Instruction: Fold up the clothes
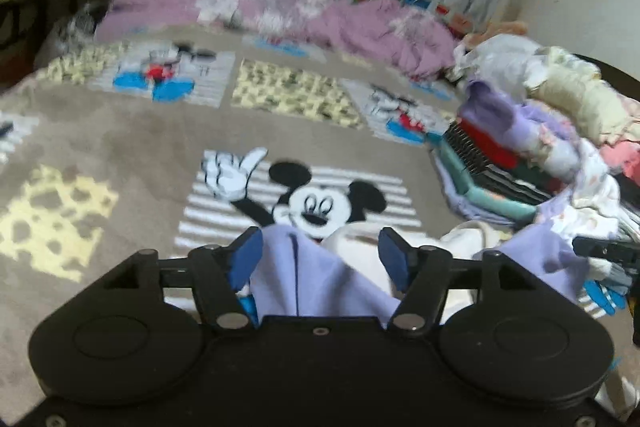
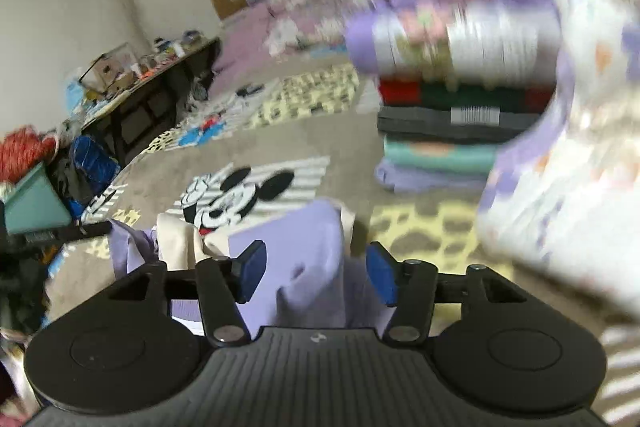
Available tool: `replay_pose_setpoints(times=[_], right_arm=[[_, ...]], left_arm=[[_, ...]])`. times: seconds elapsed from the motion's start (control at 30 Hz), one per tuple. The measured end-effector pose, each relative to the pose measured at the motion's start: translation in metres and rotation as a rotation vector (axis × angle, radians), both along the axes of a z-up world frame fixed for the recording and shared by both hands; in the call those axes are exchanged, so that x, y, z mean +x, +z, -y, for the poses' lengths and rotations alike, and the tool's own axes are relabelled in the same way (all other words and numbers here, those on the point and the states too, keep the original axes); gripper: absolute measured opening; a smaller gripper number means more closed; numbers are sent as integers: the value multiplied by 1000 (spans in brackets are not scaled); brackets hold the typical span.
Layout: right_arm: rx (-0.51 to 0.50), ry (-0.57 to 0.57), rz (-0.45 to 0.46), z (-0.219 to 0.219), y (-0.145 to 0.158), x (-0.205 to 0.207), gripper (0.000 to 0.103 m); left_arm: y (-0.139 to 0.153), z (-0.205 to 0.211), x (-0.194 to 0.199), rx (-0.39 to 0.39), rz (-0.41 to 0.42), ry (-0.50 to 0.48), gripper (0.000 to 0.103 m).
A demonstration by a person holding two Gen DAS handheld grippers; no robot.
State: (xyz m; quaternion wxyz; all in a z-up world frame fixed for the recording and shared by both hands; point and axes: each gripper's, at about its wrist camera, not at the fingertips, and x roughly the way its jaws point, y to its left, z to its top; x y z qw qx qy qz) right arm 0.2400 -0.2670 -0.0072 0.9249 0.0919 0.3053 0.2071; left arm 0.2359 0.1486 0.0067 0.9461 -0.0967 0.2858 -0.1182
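Blanket (image 1: 132, 147) with cartoon mice and yellow patches covers the whole bed, with a rumpled pink cover (image 1: 280, 11) at the far side and a stack of folded clothes (image 1: 504, 163) on the right. Near us, a light purple garment (image 1: 316, 279) lies on the blanket over something cream, and it reaches up between both sets of tongs. Left gripper (image 1: 320, 255) and right gripper (image 2: 316, 271) both have their blue pads spread wide, with the purple cloth loose in the gap, not pinched.
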Motion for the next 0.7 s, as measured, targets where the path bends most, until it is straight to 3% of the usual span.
replay_pose_setpoints(times=[0.1, 0.2, 0.37, 0.5, 0.7], right_arm=[[-133, 135, 98, -16, 11, -16, 57], [-265, 271, 195, -32, 23, -33, 64], [-466, 495, 179, -64, 10, -32, 63], [-479, 536, 154, -70, 10, -17, 65], [-457, 578, 37, -66, 5, 16, 65]], left_arm=[[5, 12, -22, 35, 41, -100, 70], [-4, 40, -40, 121, 53, -252, 73], [-31, 83, -54, 316, 38, -431, 73], [-44, 95, -49, 377, 12, -499, 73], [-59, 96, -26, 365, -55, -543, 73]])
